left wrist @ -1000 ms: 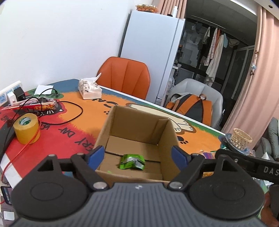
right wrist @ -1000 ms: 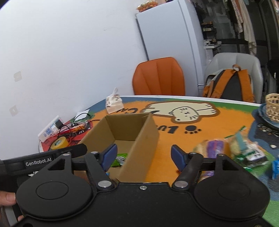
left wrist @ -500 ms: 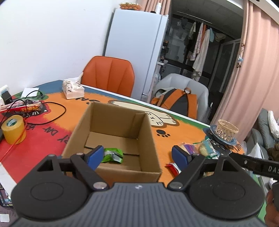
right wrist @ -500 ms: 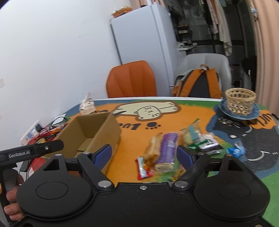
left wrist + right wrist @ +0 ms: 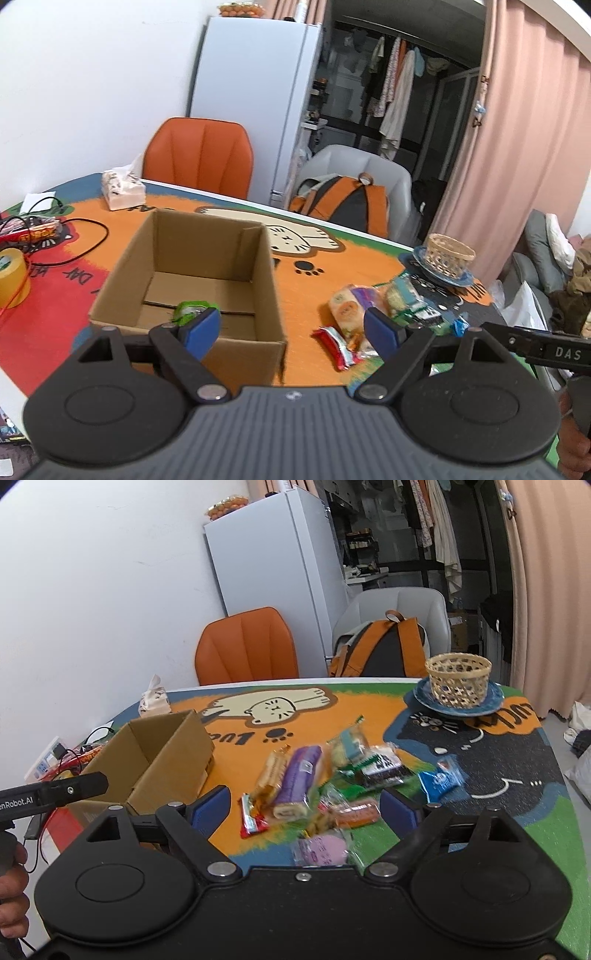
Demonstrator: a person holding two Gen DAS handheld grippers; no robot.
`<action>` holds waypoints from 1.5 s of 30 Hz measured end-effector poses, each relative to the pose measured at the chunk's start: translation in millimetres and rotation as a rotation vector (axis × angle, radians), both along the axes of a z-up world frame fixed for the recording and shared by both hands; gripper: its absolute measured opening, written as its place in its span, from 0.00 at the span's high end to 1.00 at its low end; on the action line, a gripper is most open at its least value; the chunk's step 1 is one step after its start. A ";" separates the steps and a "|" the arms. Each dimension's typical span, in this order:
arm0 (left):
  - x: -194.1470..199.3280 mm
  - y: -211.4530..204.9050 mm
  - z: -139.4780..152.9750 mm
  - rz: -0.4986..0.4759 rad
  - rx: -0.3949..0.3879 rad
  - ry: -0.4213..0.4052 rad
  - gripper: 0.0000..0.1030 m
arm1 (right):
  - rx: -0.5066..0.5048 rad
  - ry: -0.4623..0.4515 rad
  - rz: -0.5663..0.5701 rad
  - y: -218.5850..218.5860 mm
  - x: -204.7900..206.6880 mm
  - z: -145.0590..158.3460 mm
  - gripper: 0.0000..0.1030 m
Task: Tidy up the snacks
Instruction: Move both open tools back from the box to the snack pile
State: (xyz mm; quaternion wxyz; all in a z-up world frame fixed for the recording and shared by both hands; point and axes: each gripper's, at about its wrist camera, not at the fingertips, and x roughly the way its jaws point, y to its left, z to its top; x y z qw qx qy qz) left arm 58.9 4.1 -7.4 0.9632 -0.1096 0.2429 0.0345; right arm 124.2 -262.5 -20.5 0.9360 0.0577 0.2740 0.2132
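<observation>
Ahead of both grippers, the table (image 5: 517, 812) wears a bright cat-print mat in orange, green and dark blue. One open cardboard box (image 5: 192, 266) sits just beyond the left gripper (image 5: 291, 326), whose jaws stand wide with nothing between them; one green snack packet (image 5: 190, 308) lies on the box floor, partly hidden behind the gripper's left pad. To that gripper's right, and straight before the right gripper (image 5: 304, 806), lies the loose snack pile (image 5: 332, 775): roughly ten wrapped pieces, some blurred, among them one purple roll (image 5: 297, 779), one red bar (image 5: 253, 818), one pink packet (image 5: 321, 849) and one blue packet (image 5: 441, 779). The right gripper's jaws are opening, holding nothing. Farther off stand one woven basket (image 5: 458, 679) on a blue plate, one tissue pack (image 5: 122, 188), one yellow tape roll (image 5: 11, 275) and tangled cables far left.
</observation>
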 end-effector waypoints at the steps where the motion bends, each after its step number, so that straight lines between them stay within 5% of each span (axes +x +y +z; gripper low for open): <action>1: 0.3 -3.0 -0.5 -0.010 0.002 0.002 0.19 | -0.001 0.003 -0.002 -1.2 -0.5 -0.9 0.14; 18: 16.9 -47.1 -22.6 -0.120 0.005 0.033 0.19 | -0.017 0.066 0.038 -5.3 6.6 -26.9 0.14; 45: 81.8 -60.5 -72.9 -0.073 -0.036 0.112 0.46 | -0.091 0.157 0.129 18.6 46.3 -72.4 0.28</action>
